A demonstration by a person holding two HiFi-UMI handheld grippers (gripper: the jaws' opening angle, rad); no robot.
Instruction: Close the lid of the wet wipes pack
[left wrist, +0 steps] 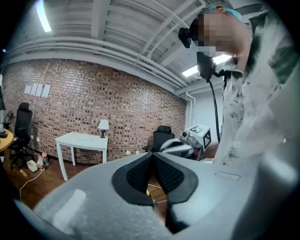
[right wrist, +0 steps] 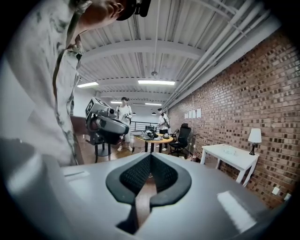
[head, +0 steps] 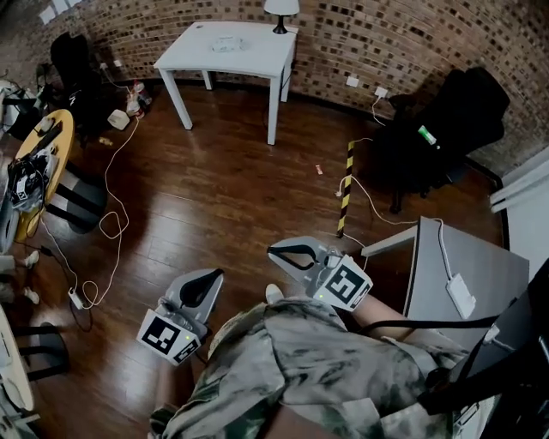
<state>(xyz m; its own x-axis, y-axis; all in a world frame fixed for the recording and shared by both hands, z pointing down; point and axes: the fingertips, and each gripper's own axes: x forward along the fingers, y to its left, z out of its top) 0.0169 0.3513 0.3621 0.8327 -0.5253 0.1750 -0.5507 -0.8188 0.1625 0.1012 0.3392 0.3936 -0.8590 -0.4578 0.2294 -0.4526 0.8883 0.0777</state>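
A small pale pack (head: pixel 226 43) lies on the white table (head: pixel 257 60) by the far brick wall; too small to tell its lid. The same table shows in the left gripper view (left wrist: pixel 82 140) and the right gripper view (right wrist: pixel 229 154). Both grippers are held close to my body, far from that table, above the wooden floor. My left gripper (head: pixel 214 276) is shut, its black pads (left wrist: pixel 140 176) meeting at the tip (left wrist: pixel 152 155) with nothing between. My right gripper (head: pixel 274 251) is likewise shut and empty (right wrist: pixel 151 157). Each gripper sees the other in the air.
A lamp (head: pixel 281 13) stands on the white table. A black office chair (head: pixel 446 129) and a grey desk (head: pixel 467 274) are to the right, with a yellow-black striped post (head: pixel 346 189) between. Cables (head: pixel 107 223) trail on the floor; a round wooden table (head: pixel 39 154) is at left. Two people (right wrist: pixel 124 112) stand far off.
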